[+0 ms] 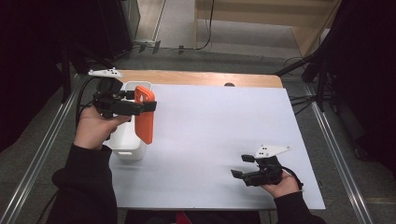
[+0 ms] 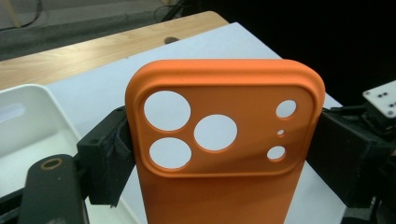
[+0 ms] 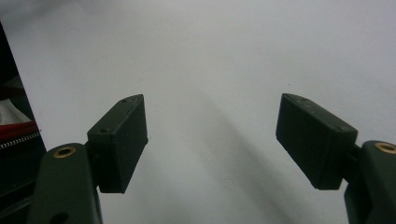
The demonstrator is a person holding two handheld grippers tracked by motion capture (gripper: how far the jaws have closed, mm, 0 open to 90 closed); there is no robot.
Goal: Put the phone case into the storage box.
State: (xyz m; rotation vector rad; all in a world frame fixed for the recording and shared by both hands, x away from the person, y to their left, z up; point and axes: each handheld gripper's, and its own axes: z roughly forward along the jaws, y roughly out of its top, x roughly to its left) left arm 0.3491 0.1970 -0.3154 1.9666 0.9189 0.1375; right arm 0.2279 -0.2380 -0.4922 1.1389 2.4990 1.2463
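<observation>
High view: the left gripper (image 1: pixel 145 106) is clamped across the upper part of an orange phone case (image 1: pixel 144 114), one jaw on each long edge. The case hangs upright from the grip, its lower end at 6 o'clock of the jaws, over the right rim of a white bin (image 1: pixel 127 140) that stands at 9 o'clock on the white table sheet (image 1: pixel 219 140). The right gripper (image 1: pixel 242 166) sits well apart at 4 o'clock on the sheet, jaws spread, nothing between them.

Left gripper view: the phone case (image 2: pixel 224 154) stands between the two black jaws, pads pressed on its side edges at 9 and 3 o'clock. Its camera cut-outs face the lens. The bin (image 2: pixel 28 121) lies at 9 o'clock.

Right gripper view: the right gripper (image 3: pixel 212 140) has its jaws wide apart over the bare white sheet (image 3: pixel 210 60).
</observation>
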